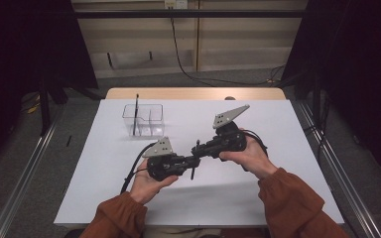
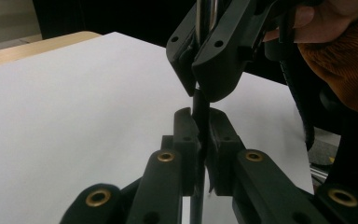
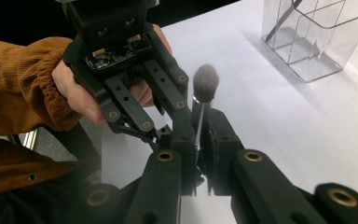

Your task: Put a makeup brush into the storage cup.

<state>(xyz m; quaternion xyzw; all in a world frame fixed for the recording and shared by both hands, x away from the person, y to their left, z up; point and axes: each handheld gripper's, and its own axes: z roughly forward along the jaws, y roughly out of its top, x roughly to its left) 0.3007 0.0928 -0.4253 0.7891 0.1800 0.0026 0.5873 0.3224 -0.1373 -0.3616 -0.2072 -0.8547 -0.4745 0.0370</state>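
Note:
A makeup brush with a grey bristle head point(image 3: 205, 83), a silver collar and a thin black handle point(image 2: 200, 107) is held above the white table top point(image 1: 278, 148) between both grippers. My left gripper point(image 2: 200, 123) is shut on the black handle. My right gripper point(image 3: 200, 123) is shut on the brush just below the bristle head. In the high view the left gripper point(image 1: 191, 161) and right gripper point(image 1: 199, 149) meet tip to tip at the table's middle. The handle's end point(image 1: 192, 173) pokes out below them.
A clear plastic organizer point(image 1: 144, 120) with compartments stands at the back left of the table, with a thin black stick-like item point(image 1: 136, 113) upright in it. It also appears at the top right of the right gripper view point(image 3: 307, 42). Metal rails run along both table sides.

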